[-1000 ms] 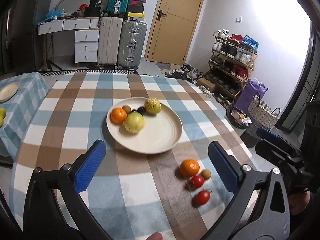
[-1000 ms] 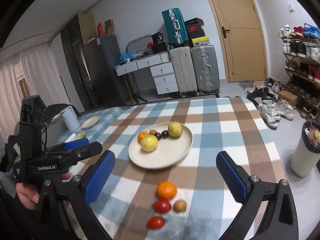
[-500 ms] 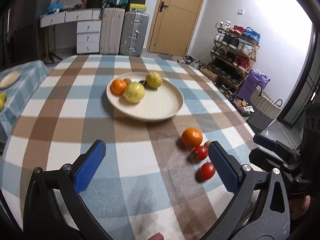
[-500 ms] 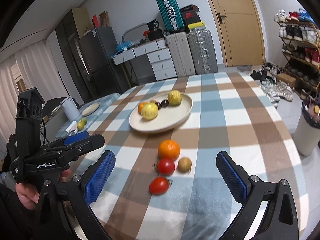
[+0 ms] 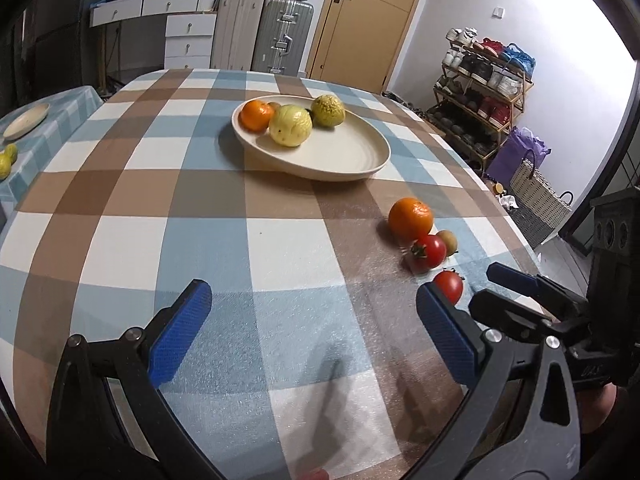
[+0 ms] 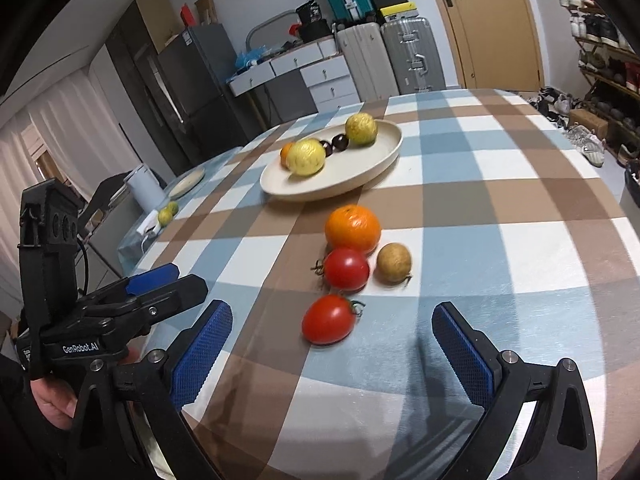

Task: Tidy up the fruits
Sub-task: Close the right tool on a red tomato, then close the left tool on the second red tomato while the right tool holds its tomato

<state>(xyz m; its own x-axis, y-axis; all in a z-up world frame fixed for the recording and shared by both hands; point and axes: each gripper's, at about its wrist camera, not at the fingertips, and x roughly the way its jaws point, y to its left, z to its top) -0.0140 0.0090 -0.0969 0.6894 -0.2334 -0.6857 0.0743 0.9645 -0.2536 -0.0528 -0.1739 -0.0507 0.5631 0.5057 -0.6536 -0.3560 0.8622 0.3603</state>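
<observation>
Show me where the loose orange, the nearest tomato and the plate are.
loose orange [image 6: 352, 228]: right wrist view, middle of its skin.
nearest tomato [image 6: 329, 319]: right wrist view, middle of its red body.
plate [image 5: 340, 152]: left wrist view, bare inner surface.

We are in a lived-in home, in a room used for both eating and storage. A table under a checked cloth [image 6: 500, 184] holds a plate of fruit [image 5: 340, 156]. Along the far wall we see 2 hard-shell suitcases [image 5: 286, 36], a white chest of drawers [image 5: 188, 36] and a wooden door [image 5: 372, 20]. An open rack full of shoes [image 5: 484, 80] stands to one side, with a woven basket [image 5: 536, 196] near it, and a dark fridge [image 6: 196, 80] stands in the corner.
</observation>
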